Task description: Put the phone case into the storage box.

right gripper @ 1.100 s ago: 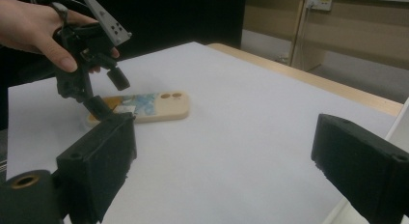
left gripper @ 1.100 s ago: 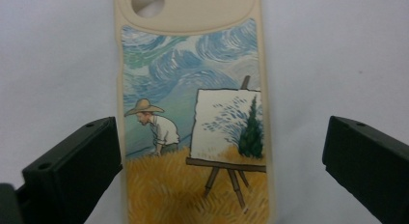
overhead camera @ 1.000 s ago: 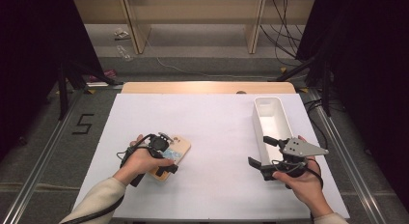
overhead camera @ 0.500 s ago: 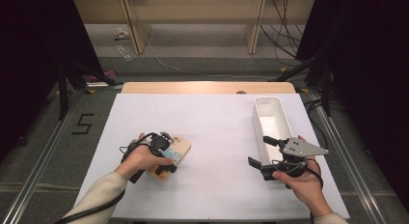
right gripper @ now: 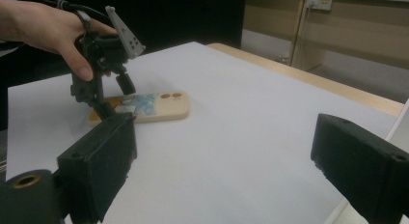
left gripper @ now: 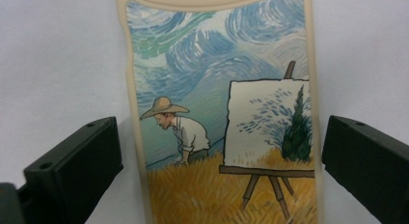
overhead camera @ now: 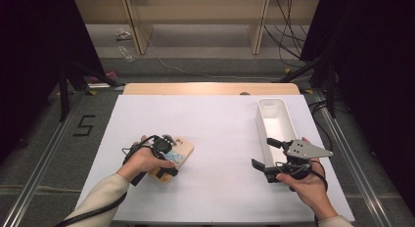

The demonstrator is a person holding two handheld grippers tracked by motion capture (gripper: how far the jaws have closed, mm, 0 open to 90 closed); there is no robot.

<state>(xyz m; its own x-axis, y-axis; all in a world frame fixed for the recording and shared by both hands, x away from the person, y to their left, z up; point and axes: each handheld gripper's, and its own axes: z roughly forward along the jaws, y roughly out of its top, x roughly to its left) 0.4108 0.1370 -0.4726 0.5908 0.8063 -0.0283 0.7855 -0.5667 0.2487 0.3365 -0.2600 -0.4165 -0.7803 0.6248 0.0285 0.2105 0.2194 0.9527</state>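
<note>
A phone case (overhead camera: pixel 183 149) printed with a painter, an easel and a swirling blue sky lies flat on the white table at the front left. My left gripper (overhead camera: pixel 171 155) hangs over its near end, pointing down. In the left gripper view the case (left gripper: pixel 222 113) runs between the two black jaws with a gap on each side, so the left gripper (left gripper: pixel 222 171) is open. My right gripper (overhead camera: pixel 266 154) stands open and holds nothing at the front right, beside the white bin (overhead camera: pixel 261 120). The right gripper view looks across at the case (right gripper: pixel 159 105) and the left gripper (right gripper: pixel 115 97).
The long white bin stands lengthwise at the right of the white table sheet (overhead camera: pixel 215 124). A wooden table edge (overhead camera: pixel 210 88) runs along the back. Beyond it lie the floor, cables and wooden shelving. Both forearms come in from the bottom edge.
</note>
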